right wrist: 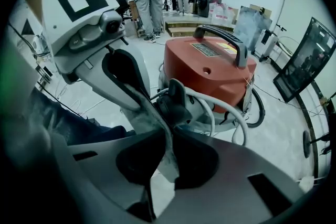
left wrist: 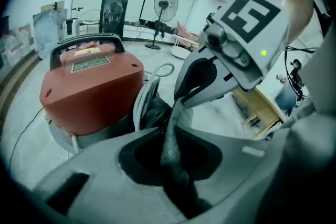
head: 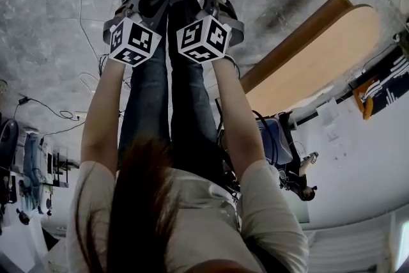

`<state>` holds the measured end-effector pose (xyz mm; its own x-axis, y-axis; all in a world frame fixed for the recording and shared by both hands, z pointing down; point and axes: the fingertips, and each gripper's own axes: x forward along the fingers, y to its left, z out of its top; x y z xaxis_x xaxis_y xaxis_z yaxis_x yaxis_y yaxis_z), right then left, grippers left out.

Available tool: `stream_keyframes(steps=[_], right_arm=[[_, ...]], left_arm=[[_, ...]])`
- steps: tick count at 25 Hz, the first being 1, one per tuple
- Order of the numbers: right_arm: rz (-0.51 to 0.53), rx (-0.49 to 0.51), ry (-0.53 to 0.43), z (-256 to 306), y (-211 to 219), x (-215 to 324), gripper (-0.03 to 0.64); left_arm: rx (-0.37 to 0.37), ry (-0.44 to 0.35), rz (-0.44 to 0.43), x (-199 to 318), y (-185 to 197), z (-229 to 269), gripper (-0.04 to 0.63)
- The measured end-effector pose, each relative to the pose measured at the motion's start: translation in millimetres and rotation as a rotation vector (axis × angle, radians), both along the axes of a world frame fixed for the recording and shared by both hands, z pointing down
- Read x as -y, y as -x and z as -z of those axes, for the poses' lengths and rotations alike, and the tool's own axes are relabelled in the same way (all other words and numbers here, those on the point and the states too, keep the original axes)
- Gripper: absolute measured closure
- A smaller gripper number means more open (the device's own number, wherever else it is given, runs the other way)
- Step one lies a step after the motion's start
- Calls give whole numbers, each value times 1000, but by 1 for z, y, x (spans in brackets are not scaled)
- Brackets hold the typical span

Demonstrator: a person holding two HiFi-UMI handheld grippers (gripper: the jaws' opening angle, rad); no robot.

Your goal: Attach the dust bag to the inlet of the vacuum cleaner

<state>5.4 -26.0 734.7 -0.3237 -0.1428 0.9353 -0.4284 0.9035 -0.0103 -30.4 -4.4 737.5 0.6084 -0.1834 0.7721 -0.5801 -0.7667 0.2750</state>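
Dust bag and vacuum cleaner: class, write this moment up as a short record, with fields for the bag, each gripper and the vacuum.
Dust bag: grey fabric, held between both grippers
Left gripper: jaws shut on the dust bag
Right gripper: jaws shut on the dust bag
Vacuum cleaner: red, black handle, upright on the floor
Inlet: black fitting on the vacuum's front; the bag appears not yet attached

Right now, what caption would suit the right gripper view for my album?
Both the right gripper and left gripper pinch the grey dust bag, in front of the red vacuum cleaner.
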Motion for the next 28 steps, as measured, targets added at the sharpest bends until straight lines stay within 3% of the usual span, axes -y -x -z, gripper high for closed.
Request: stream_keyframes(steps=[2, 8, 10, 13, 18, 21, 24, 28], right_arm=[[-13, 10, -2, 1, -1, -1, 572], [-204, 49, -11, 3, -4, -5, 574], [-221, 52, -9, 4, -5, -6, 574], [-170, 38, 0, 3, -4, -5, 574], [-35, 9, 4, 0, -1, 1, 572], [37, 4, 16, -1, -2, 2, 571], [65, 12, 32, -1, 0, 1, 571], [-58, 39, 35, 0, -1, -1, 571]], left_arm=[[22, -8, -34, 0, 0, 2, 531], [70, -94, -351, 12, -2, 4, 513], [61, -87, -393, 13, -4, 5, 514], [42, -64, -312, 13, -1, 4, 514], [28, -24, -51, 11, 1, 3, 514], [2, -19, 63, 8, -1, 2, 517], [-2, -19, 64, 7, 1, 1, 515], [30, -22, -61, 14, 2, 0, 488]])
